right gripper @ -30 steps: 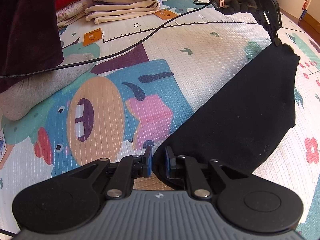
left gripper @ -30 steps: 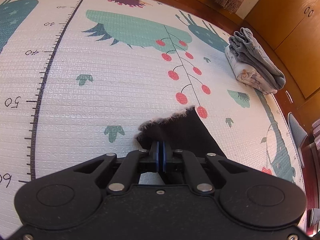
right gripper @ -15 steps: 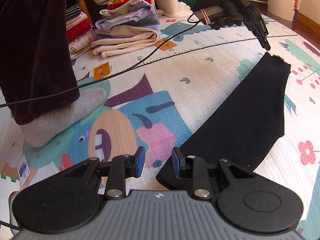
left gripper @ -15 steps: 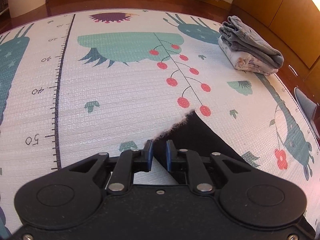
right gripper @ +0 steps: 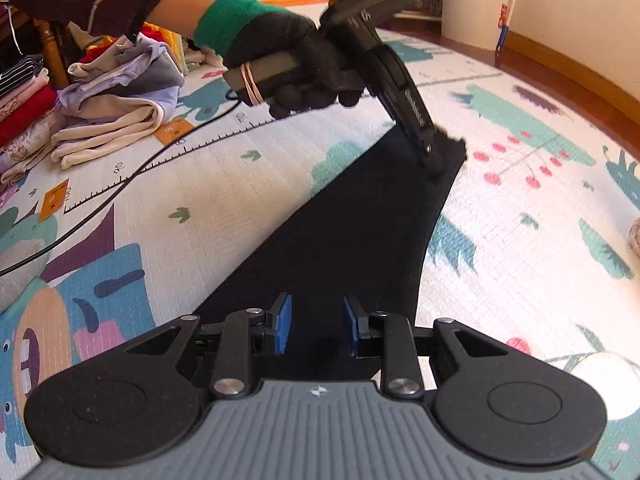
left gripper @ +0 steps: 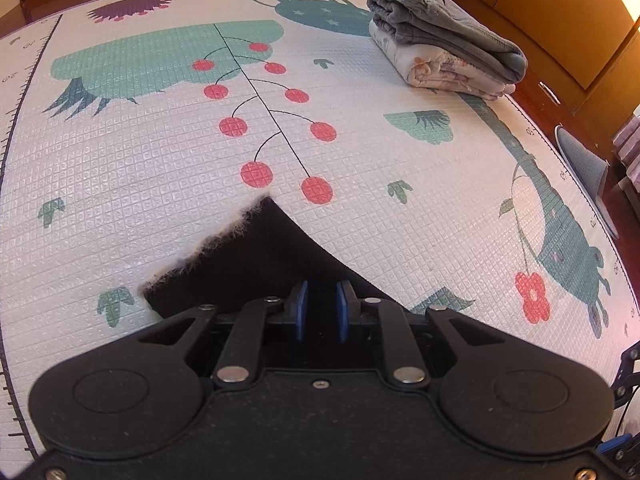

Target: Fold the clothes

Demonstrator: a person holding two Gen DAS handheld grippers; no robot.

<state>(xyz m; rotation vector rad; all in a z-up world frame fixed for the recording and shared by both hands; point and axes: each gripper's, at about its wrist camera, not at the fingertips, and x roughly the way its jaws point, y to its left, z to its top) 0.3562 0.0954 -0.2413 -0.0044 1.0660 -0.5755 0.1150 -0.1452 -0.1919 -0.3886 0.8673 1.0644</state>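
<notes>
Left gripper [left gripper: 321, 307] parted, right gripper [right gripper: 315, 325] wider (perhaps empty), above black cloth [right gripper: 352, 232]

Printed play mat [left gripper: 120, 184], white buckets [right gripper: 476, 0] at the wall, black cable [right gripper: 100, 204] across mat, wooden cabinets [left gripper: 560, 12] behind.

A big soft play mat [left gripper: 120, 184] on the floor, white with little squares, with pictures of red berries, green trees and animals. Flat on the mat, a long black cloth [right gripper: 352, 232] with a fuzzy end. Near the far corner, a folded pile of grey and pale clothes [left gripper: 444, 44]. On the other side, a messy heap of clothes [right gripper: 112, 120] and a thin black cable [right gripper: 100, 204].
</notes>
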